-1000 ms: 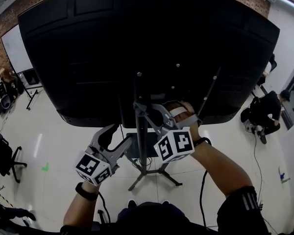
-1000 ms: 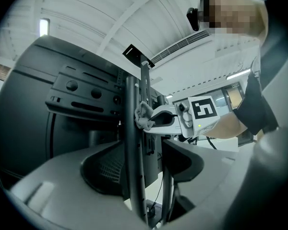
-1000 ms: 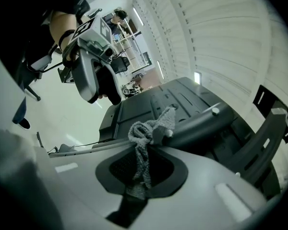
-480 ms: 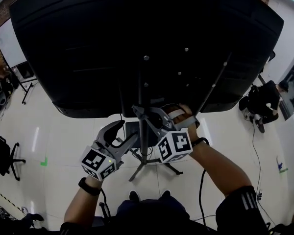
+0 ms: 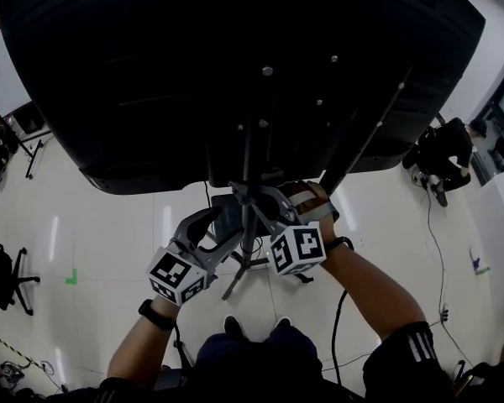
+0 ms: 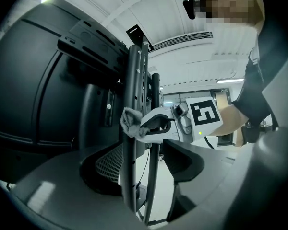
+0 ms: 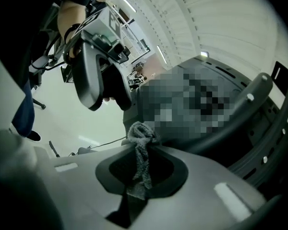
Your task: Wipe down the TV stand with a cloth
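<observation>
The TV stand's black upright pole [image 5: 249, 162] carries a large black TV [image 5: 193, 74], seen from behind. My right gripper [image 5: 252, 196] is shut on a grey cloth [image 7: 141, 147] and presses it against the pole. In the left gripper view the cloth [image 6: 130, 122] bunches at the right gripper's tips against the upright [image 6: 130, 128]. My left gripper [image 5: 212, 230] is open, just left of the pole and lower. Its jaws stand wide on either side of the two uprights without gripping them.
The stand's splayed legs [image 5: 235, 282] spread on the pale floor below my hands, with a cable [image 5: 340, 326] trailing near them. An office chair [image 5: 2, 271] stands far left. A person [image 5: 441, 154] is at the far right.
The left gripper has moved right and up, closer to the pole. The right gripper stays on the pole with the cloth. The head view has tilted, so the TV fills more of it.
</observation>
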Motion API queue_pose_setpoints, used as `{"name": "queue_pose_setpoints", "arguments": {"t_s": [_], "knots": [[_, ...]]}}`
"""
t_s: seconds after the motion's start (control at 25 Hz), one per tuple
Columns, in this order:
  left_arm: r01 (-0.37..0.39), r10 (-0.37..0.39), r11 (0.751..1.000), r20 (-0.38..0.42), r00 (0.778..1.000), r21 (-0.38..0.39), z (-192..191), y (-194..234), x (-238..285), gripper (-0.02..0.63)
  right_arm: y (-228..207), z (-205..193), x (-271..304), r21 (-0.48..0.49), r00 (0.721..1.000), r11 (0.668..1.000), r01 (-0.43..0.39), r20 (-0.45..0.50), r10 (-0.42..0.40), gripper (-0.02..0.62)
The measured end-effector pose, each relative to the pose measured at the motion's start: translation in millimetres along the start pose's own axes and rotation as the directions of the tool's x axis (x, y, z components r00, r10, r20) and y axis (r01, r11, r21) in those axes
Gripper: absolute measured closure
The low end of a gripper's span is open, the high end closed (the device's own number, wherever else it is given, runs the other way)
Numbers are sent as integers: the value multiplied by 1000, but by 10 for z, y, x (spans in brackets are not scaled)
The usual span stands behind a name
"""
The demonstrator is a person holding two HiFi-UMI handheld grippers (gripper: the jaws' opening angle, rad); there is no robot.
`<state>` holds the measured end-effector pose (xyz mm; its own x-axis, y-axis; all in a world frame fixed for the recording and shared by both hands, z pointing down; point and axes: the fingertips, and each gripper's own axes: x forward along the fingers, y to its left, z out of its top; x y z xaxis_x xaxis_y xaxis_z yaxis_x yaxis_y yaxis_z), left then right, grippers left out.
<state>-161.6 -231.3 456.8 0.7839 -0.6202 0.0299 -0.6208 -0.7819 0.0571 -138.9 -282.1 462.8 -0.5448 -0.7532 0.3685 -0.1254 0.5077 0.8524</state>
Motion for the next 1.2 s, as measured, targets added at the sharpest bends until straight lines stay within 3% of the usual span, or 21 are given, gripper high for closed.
{"name": "queue_pose_setpoints", "arguments": {"t_s": [0.2, 0.44, 0.76, 0.92, 1.2], "knots": [[-17, 16, 998, -27, 1000, -53, -224, -50, 29, 324, -15, 3, -21, 33, 999, 999, 22, 25, -23, 560], [-59, 56, 996, -36, 998, -70, -458, -113, 63, 322, 356, -185, 130, -11, 997, 998, -58, 41, 59, 561], [-130, 122, 988, -87, 989, -83, -1018, -51, 58, 319, 937, -439, 374, 11, 991, 991, -133, 29, 132, 561], [-139, 120, 981, -139, 983, -135, -1353, -20, 85, 318, 1219, -579, 497, 5, 987, 987, -162, 11, 162, 561], [-128, 94, 979, -210, 973, -158, -2023, -27, 189, 310, 1787, -831, 695, 44, 978, 977, -207, -31, 209, 561]]}}
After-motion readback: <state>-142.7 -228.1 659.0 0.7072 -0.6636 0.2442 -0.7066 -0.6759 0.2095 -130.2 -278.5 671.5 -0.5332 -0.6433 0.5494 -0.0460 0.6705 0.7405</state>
